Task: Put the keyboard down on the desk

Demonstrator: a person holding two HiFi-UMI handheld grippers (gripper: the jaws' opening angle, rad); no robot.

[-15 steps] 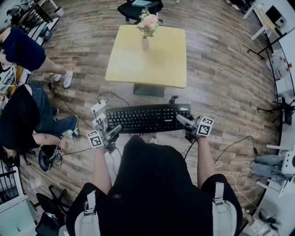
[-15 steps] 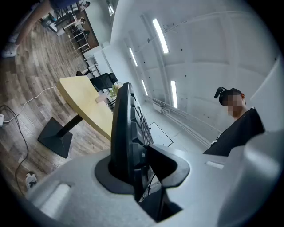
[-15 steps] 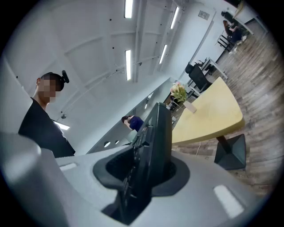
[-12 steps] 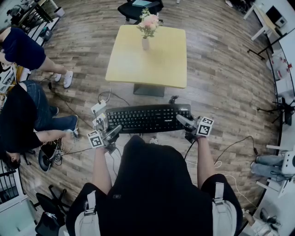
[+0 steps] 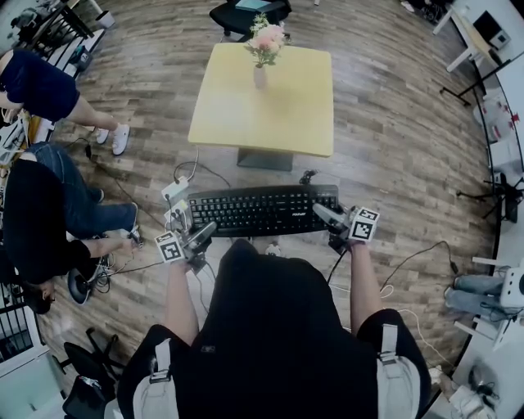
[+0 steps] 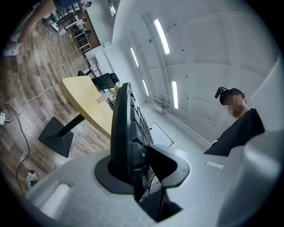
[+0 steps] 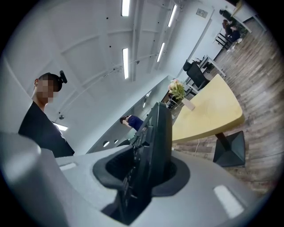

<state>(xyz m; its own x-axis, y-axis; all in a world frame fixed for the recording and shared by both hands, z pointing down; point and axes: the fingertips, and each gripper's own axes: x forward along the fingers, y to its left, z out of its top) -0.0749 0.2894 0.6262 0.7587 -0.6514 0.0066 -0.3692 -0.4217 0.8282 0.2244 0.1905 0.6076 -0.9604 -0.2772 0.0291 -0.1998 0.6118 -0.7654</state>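
I gripped the keyboard [image 5: 262, 209] at both ends with my left tool [image 5: 200, 235] and right tool [image 5: 324, 215], in the air, not yet on the tabletop [image 5: 299, 123].

A yellow desk [image 5: 286, 114] stands on wood-plank floor [image 5: 393, 123], black chair [image 5: 225, 16] behind, strip lights [image 6: 160, 35] overhead.

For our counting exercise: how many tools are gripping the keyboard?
2: the left tool clamps the left end of the keyboard, and the right tool clamps its right end.
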